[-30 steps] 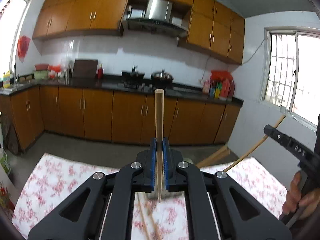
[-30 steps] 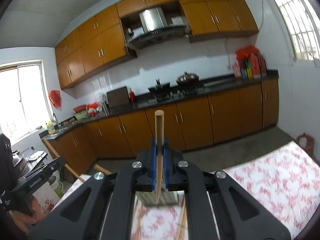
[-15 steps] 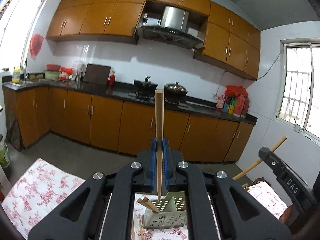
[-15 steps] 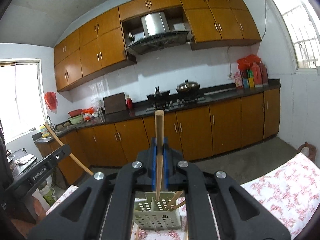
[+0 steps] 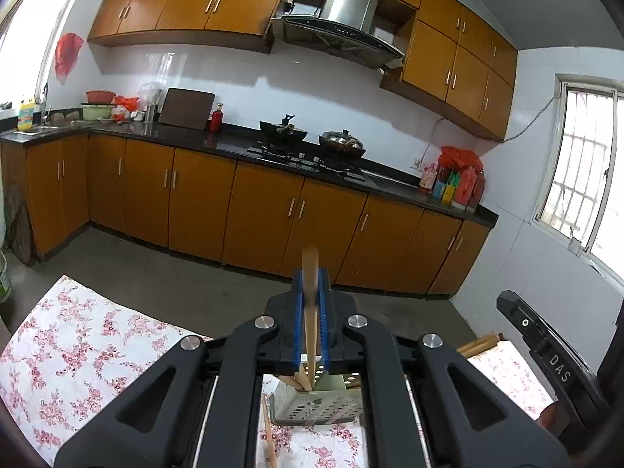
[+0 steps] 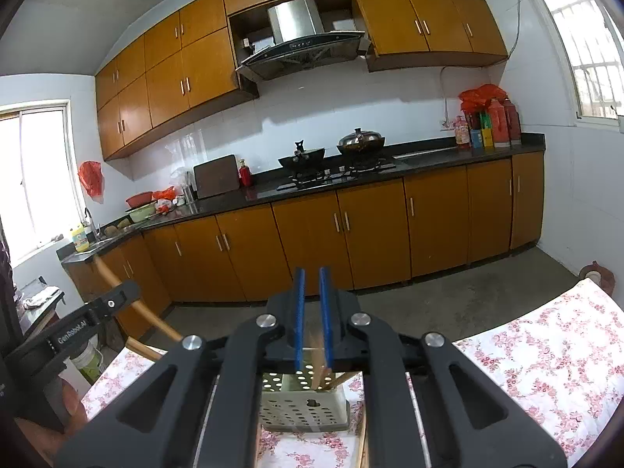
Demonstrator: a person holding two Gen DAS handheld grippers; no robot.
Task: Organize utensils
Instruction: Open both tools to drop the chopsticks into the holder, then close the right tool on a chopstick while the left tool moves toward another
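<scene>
My left gripper (image 5: 311, 292) is shut on a wooden chopstick (image 5: 311, 327) that stands upright between the blue pads. Its lower tip reaches into the pale perforated utensil holder (image 5: 316, 409), beside two chopsticks (image 5: 292, 380) leaning there. My right gripper (image 6: 312, 296) is just above the same holder (image 6: 304, 409) and its jaws are opening. Cabinets show through the gap between the pads. Its chopstick (image 6: 316, 366) is a faint blur low between the pads, dropping into the holder, free of the pads. Another chopstick (image 6: 343, 378) leans in the holder.
The holder stands on a table with a floral cloth (image 5: 78, 351) (image 6: 546, 351). Loose chopsticks lie on the cloth in front of the holder (image 5: 269, 433) (image 6: 362, 440). A person's hand (image 6: 70, 409) shows at the left edge. Kitchen cabinets and a stove lie beyond.
Both grippers came down and closer to the holder. The right pads parted and its chopstick slid down out of them. The left chopstick sits lower in its pads, tip now in the holder.
</scene>
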